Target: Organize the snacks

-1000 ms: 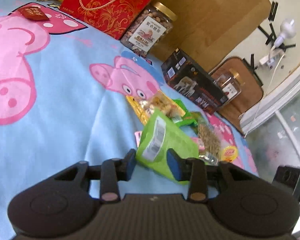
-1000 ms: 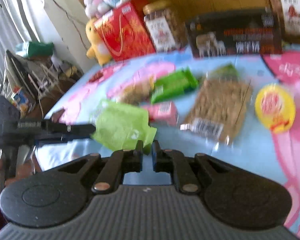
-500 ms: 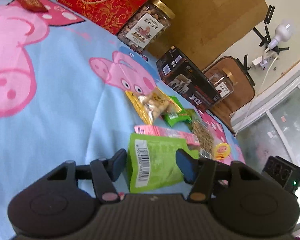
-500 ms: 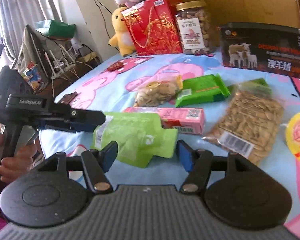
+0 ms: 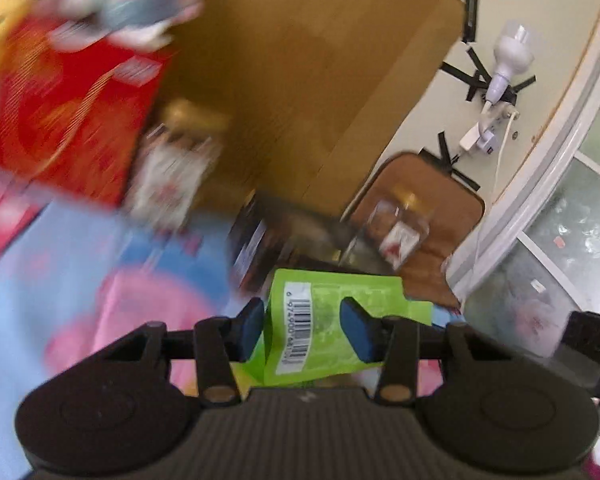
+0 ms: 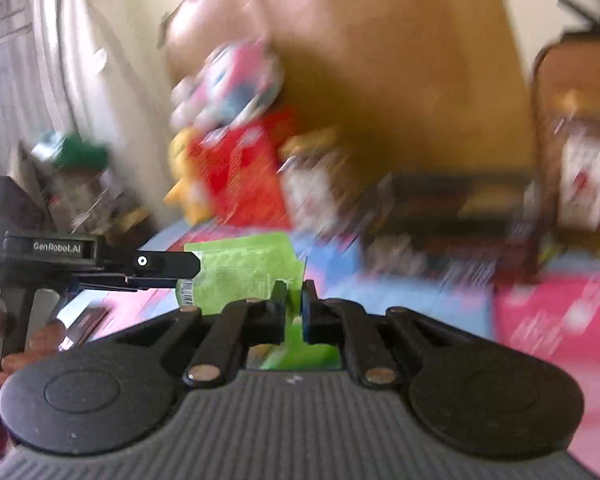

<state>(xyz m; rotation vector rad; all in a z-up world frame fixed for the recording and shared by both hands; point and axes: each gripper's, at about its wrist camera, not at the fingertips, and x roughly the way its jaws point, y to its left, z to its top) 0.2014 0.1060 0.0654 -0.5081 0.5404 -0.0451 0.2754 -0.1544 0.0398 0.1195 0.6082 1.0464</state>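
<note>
A green snack pouch (image 5: 324,320) with a white barcode label is lifted off the blue cartoon blanket. In the left wrist view it stands between my left gripper's (image 5: 302,330) blue pads, which sit apart at its two sides. In the right wrist view my right gripper (image 6: 294,306) is shut on the pouch's (image 6: 240,272) right edge. The left gripper (image 6: 100,266) shows there at the pouch's left side. Both views are motion-blurred.
A red gift bag (image 5: 64,120), a nut jar (image 5: 172,176), a dark box (image 5: 260,240) and a second jar (image 5: 396,228) stand along the wooden headboard (image 5: 300,80). Plush toys (image 6: 228,88) sit above the bag. The blanket (image 5: 60,280) spreads below.
The right gripper has closed on the pouch and lifted it off the blanket. The left gripper's pads have come closer together around it. Both cameras have tilted up towards the headboard.
</note>
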